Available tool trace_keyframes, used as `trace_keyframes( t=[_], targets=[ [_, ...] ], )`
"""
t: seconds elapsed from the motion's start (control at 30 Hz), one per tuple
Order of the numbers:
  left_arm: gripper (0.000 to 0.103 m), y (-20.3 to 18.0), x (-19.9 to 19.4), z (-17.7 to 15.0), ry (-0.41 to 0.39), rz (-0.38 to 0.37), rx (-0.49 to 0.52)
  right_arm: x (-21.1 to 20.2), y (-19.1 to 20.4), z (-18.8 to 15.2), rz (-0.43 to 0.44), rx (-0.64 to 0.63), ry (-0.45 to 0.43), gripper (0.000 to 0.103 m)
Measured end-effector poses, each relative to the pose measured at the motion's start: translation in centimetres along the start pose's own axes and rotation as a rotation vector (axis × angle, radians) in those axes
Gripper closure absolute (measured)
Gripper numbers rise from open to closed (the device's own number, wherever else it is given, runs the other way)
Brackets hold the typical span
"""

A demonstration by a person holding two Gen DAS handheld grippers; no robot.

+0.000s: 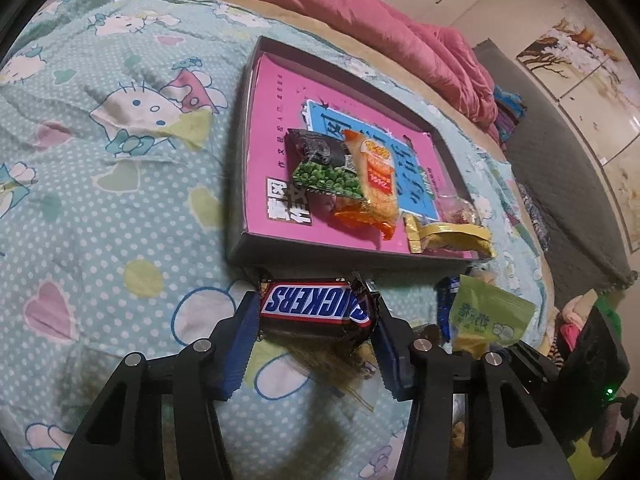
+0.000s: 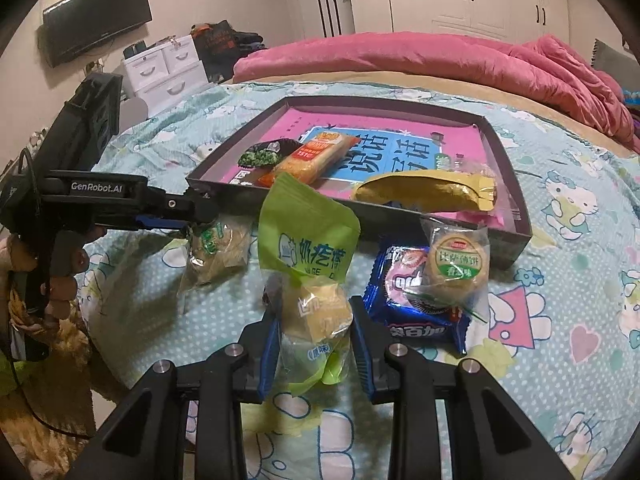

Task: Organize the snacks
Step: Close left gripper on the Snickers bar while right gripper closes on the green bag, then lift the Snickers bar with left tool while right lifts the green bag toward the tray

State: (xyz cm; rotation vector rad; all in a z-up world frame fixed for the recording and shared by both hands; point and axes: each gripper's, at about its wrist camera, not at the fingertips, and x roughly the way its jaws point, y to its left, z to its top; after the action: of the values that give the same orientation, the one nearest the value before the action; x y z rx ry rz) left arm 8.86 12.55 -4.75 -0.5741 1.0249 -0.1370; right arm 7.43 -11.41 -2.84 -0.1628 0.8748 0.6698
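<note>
On bed (image 1: 100, 220) | tray (image 1: 240, 216): four snacks (one Snickers (image 1: 316, 306) gripped outside)

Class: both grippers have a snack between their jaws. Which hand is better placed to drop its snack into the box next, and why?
Left, probably. Its gripper has the Snickers right at the box's near wall. The right gripper, holding the green packet, sits further back, with other snacks in between.
</note>
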Motion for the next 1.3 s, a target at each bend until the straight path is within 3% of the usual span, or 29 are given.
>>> trace_keyframes(
  t=[0.27, 1.3],
  targets=[
    [0.048, -1.0, -2.0, -0.1, -0.052, -0.022, 0.028, -1.0, -0.6, 0.2, 0.015, 0.032, -0.036, 0.070],
    [0.048, -2.8, -4.7, 1.0, -0.180, 0.052, 0.148, -1.8, -0.3, 3.7, 0.051, 0.088, -0.112, 0.070]
  ],
)
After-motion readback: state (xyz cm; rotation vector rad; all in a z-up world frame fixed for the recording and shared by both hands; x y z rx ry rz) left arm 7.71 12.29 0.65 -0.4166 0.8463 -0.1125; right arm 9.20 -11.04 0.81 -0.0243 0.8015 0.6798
